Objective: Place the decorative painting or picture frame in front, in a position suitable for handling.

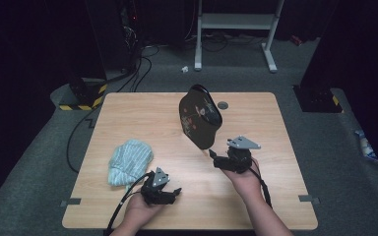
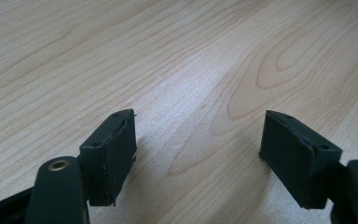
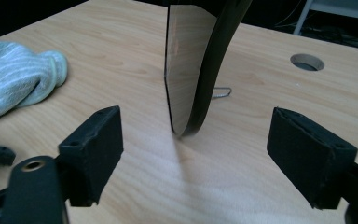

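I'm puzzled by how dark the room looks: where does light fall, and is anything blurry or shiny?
High view: the table is lit, the surroundings nearly black. Right gripper view: the glossy plate mirrors the wood grain and casts a soft shadow; the cloth looks slightly soft. Left gripper view: faint sheen on the wood.

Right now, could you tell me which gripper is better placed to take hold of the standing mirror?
Right. The right gripper is open with the mirror edge-on just ahead between its jaws; the left gripper faces bare table.

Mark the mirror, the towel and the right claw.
mirror (image 1: 199, 118), high view, middle of its dark decorated back
towel (image 1: 129, 160), high view, middle of the striped cloth
right claw (image 3: 193, 158), right gripper view, midway between its open fingertips
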A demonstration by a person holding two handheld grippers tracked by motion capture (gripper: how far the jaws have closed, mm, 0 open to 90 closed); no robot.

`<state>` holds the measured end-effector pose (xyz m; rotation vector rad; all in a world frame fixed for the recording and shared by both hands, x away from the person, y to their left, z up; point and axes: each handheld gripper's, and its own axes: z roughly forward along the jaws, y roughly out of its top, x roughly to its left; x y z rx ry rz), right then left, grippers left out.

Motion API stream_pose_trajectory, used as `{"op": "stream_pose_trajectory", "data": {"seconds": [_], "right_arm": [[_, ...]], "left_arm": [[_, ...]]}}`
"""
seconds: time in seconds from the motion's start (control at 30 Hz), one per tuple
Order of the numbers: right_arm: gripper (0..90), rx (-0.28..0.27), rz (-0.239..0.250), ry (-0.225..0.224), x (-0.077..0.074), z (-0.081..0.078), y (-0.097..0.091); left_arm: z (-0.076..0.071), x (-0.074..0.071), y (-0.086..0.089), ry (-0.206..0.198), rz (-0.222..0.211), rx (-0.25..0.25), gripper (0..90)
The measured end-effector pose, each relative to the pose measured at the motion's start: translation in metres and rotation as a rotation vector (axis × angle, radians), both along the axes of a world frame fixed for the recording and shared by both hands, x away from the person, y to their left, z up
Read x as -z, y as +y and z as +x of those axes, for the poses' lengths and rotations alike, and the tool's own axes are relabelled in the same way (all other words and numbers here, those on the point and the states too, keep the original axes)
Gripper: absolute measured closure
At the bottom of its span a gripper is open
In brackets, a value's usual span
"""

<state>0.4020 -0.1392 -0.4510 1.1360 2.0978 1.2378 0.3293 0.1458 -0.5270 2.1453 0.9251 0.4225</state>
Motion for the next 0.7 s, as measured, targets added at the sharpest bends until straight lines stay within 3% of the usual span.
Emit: {"op": "stream_pose_trajectory", "data": {"seconds": [0.2,0.4,0.5,0.7], "right_arm": [[17.6,0.01,-0.035,0.003,-0.006,0.022,0.01],[19.8,-0.009,-0.017,0.01,-0.008,0.036,0.017],[26.7,-0.011,-0.008,0.009,-0.013,0.046,0.023],[29.9,0.001,-0.003,0.006,-0.014,0.058,0.029]], "left_arm": [[0.0,0.0,0.0,-0.001,0.001,0.001,26.2],[0.0,0.0,0.0,0.001,0.001,0.003,26.2],[0.0,0.0,0.0,0.001,0.001,0.005,26.2],[0.001,0.0,0.0,0.002,0.0,0.007,26.1]]}}
